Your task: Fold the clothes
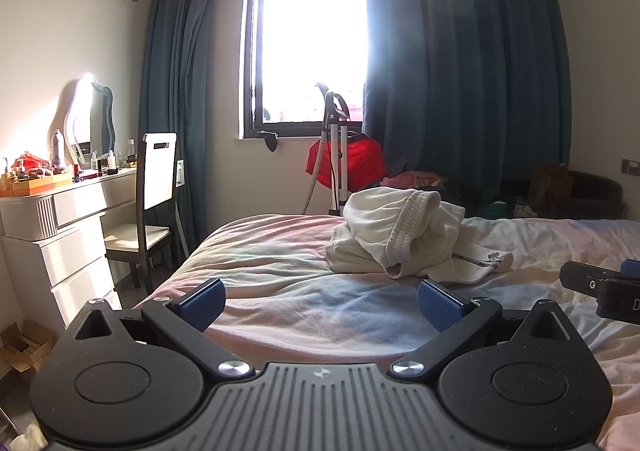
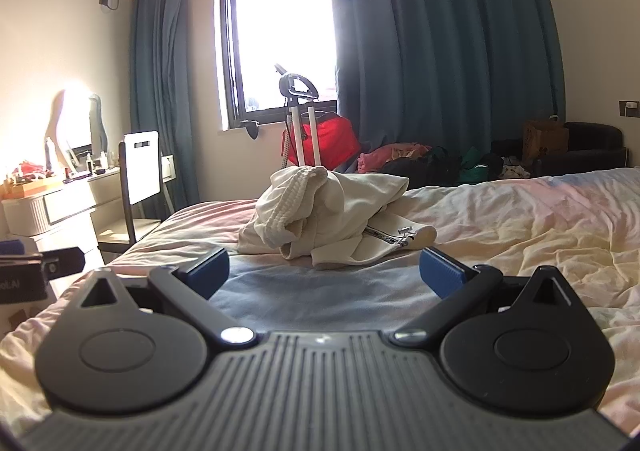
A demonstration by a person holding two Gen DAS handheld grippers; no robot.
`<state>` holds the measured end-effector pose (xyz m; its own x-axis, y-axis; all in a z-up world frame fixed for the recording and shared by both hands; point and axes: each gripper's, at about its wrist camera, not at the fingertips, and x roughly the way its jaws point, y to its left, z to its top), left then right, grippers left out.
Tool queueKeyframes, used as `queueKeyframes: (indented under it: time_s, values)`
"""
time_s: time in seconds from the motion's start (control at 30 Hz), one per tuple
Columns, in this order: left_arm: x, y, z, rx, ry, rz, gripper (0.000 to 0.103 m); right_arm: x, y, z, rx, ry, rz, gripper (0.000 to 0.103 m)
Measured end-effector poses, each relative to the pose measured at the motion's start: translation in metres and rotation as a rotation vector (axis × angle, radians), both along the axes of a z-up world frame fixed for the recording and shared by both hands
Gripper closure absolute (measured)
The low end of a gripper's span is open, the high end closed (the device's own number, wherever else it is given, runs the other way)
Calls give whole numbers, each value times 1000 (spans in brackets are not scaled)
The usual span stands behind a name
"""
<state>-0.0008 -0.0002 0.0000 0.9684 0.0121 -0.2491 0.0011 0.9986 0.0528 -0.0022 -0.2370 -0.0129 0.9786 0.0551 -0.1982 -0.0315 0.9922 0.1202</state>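
A crumpled cream garment [image 1: 404, 237] with a ribbed waistband and a metal-tipped drawstring lies in a heap on the bed [image 1: 280, 267]. My left gripper [image 1: 320, 301] hovers over the bed short of the heap, open, nothing between its blue pads. In the right wrist view the same garment [image 2: 332, 223] lies just ahead of my right gripper [image 2: 326, 275], also open and empty. The right gripper's side shows at the right edge [image 1: 600, 287] of the left wrist view; the left gripper's side shows at the left edge [image 2: 36, 267] of the right wrist view.
A white dresser [image 1: 68, 227] with bottles and a mirror and a chair [image 1: 154, 203] stand left of the bed. A garment steamer [image 1: 334, 155], a red bag and piled clothes [image 2: 400, 157] sit under the window. Blue curtains [image 1: 460, 63] hang behind.
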Motion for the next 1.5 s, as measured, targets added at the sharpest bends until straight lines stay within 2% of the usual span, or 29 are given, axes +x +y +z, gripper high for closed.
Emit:
queueKeyframes:
  time_s: [0.3, 1.0, 1.4, 1.5]
  values:
    - [-5, 0, -5, -11, -12, -2, 0, -1, 2, 0, -18, -3, 3, 0]
    - [-6, -2, 1, 3, 7, -10, 0, -1, -1, 0, 29, -2, 11, 0]
    - [-5, -3, 0, 4, 11, -20, 0, -5, 8, 3, -32, -19, 12, 0]
    - [-5, -2, -2, -2, 13, -21, 0, -8, 9, 5, -32, -33, -32, 0]
